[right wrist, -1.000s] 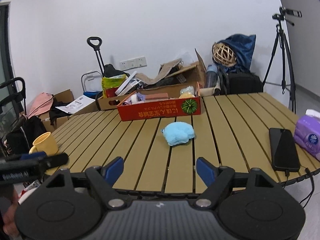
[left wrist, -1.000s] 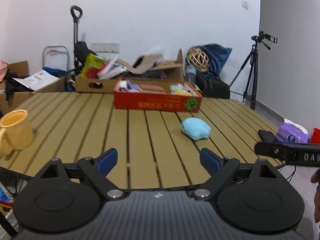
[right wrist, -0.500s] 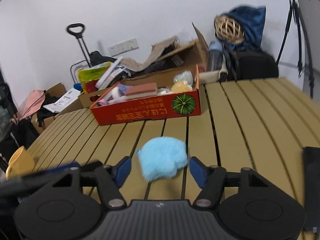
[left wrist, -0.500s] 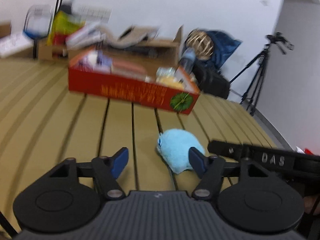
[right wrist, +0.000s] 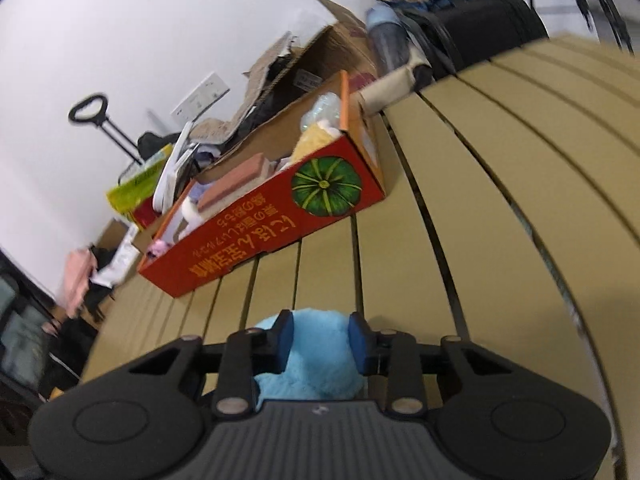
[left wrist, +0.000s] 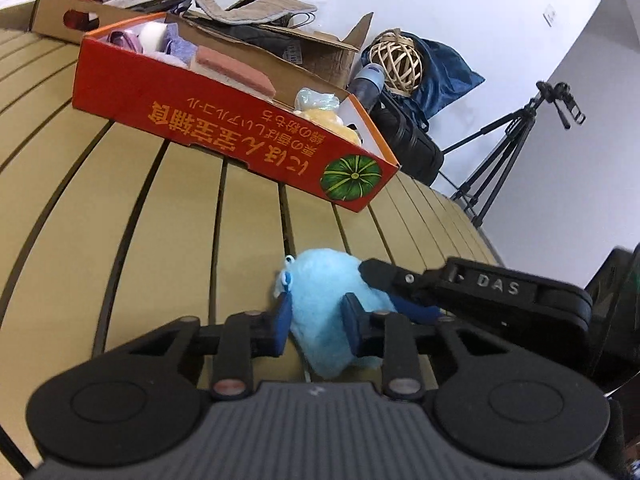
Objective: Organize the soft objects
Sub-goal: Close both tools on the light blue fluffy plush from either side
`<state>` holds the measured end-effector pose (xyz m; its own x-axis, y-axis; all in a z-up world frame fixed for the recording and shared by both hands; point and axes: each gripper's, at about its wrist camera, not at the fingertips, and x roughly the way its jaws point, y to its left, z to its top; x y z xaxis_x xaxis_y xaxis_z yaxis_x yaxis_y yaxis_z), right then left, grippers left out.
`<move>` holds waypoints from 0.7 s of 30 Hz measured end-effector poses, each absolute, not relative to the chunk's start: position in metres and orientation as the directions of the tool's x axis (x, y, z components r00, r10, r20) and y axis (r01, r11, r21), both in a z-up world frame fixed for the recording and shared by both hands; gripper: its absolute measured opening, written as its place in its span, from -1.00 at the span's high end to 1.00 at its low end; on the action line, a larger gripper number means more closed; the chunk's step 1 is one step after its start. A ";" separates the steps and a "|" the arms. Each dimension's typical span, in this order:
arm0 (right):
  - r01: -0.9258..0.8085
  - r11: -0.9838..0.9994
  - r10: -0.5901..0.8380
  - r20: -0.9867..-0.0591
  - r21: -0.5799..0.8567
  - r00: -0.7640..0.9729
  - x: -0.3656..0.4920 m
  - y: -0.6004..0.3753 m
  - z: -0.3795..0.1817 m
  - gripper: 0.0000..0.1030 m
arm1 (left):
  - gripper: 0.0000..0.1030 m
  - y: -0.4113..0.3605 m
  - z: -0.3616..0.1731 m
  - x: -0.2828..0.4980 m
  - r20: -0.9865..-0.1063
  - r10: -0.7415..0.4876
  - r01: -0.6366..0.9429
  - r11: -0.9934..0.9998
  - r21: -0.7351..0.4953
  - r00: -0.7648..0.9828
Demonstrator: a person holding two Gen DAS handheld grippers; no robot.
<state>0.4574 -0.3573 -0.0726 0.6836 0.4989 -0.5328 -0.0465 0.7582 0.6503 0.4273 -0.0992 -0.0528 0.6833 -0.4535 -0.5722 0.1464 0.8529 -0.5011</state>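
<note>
Both my grippers pinch the blue plush toy point(left wrist: 326, 304) on the counter point(left wrist: 168, 220).

My left gripper point(left wrist: 318, 318) has its jaws clamped on the toy's near end; my right gripper point(right wrist: 322, 338) grips it too, jaws pressed into both sides. The toy sits on the slats just before the red box point(left wrist: 224, 120) of soft things.

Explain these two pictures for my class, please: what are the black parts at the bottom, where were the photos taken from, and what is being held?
No robot here: a person holds a two-finger claw in each hand, each carrying a camera looking along its fingers. The left claw and right claw both pinch the same fluffy blue toy from different sides; the right claw also shows in the left view. The toy sits on a slatted table. Behind stands a red box holding other soft things.
</note>
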 end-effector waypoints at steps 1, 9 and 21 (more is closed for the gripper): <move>-0.047 0.748 0.511 -0.530 0.662 0.676 0.457 -0.357 -0.073 0.38 | 0.48 -0.096 -0.053 0.429 -0.573 -0.462 0.136 0.844 -0.519 0.677; -0.078 0.771 0.510 -0.541 0.631 0.669 0.442 -0.340 -0.063 0.50 | 0.58 -0.083 -0.047 0.419 -0.610 -0.476 0.126 0.841 -0.526 0.634; -0.114 0.782 0.472 -0.462 0.613 0.751 0.298 -0.311 -0.020 0.56 | 0.62 -0.040 -0.002 0.308 -0.552 -0.529 0.226 0.821 -0.524 0.644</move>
<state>0.2976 -0.3108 -0.0198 0.7506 0.4722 -0.4622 -0.1143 0.7817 0.6131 0.3080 -0.0398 -0.0024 0.6444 -0.5291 -0.5521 0.2256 0.8214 -0.5238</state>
